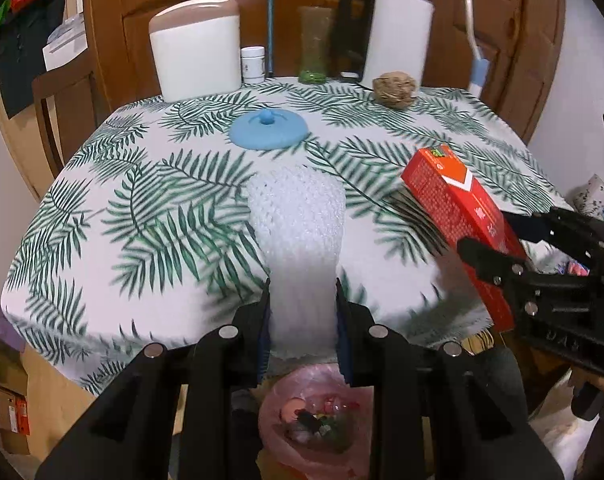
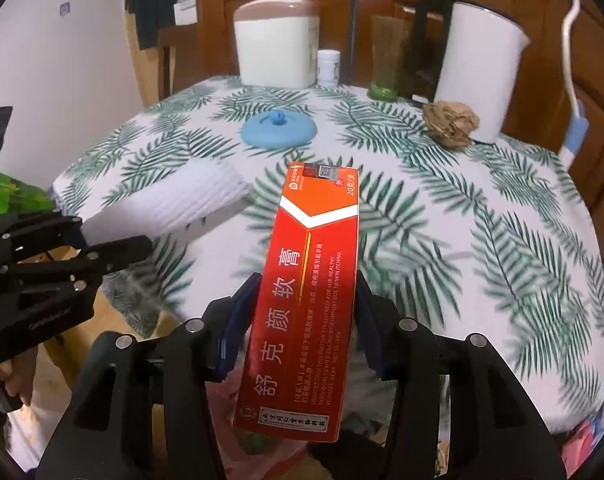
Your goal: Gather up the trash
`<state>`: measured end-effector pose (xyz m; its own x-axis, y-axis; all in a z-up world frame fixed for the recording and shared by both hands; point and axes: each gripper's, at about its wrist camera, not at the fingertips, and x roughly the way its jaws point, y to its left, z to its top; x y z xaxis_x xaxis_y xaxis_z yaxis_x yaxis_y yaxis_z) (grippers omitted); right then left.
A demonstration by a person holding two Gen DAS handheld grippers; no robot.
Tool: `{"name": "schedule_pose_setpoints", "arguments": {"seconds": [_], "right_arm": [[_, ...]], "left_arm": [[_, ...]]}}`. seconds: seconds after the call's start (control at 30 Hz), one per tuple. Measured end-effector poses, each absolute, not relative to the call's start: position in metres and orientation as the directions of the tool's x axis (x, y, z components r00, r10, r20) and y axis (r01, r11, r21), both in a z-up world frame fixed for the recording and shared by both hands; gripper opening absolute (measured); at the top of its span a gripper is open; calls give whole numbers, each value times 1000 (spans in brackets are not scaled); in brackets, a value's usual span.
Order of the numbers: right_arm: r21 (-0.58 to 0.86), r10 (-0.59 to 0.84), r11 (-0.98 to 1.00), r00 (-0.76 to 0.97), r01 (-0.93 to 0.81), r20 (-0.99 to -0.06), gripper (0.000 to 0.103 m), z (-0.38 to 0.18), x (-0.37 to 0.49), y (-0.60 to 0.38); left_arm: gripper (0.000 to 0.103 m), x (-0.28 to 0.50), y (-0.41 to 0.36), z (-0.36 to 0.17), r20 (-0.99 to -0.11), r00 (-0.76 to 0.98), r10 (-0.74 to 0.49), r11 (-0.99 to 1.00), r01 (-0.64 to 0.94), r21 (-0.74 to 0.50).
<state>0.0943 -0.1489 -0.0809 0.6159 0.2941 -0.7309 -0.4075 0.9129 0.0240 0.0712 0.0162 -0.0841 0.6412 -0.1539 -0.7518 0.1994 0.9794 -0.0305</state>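
My left gripper is shut on a white foam net sleeve, which sticks out forward over the table's near edge. That sleeve also shows at the left of the right wrist view, with the left gripper around its end. My right gripper is shut on a long red carton with white Chinese lettering. In the left wrist view the same carton and right gripper appear at the right. Below the left gripper sits a pink trash bag holding scraps. A crumpled brown paper ball lies on the table far right.
The table wears a leaf-print cloth. On it are a blue lid, a white canister with a brown top, a small white jar, a green-based glass vase and a white kettle. Cardboard boxes stand at lower left.
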Motion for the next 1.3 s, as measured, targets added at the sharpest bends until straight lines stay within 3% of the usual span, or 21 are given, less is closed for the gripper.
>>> {"name": "schedule_pose_setpoints", "arguments": {"seconds": [0.33,0.63,0.9,1.3], "right_arm": [[47,322,906,611,-421,-723,48,-94,15,-151],[67,336,897,574,-438,-747,48,-130,-36,-147],[89,321,896,497,-436,-806,48,-189,-47,-143],[87,247,899,333,-430,-910,48,-319,-11,-124]], "left_arm": [[26,4,12,-92,-750,638,-176,973,230,-33],[26,-47,5,-131,-781,595,-188,967,251,-41],[26,-55,-1,-200,-855,494,-160,968,248,-38],[26,-5,3,-353,-975,213,-68,977,211,-22]]}}
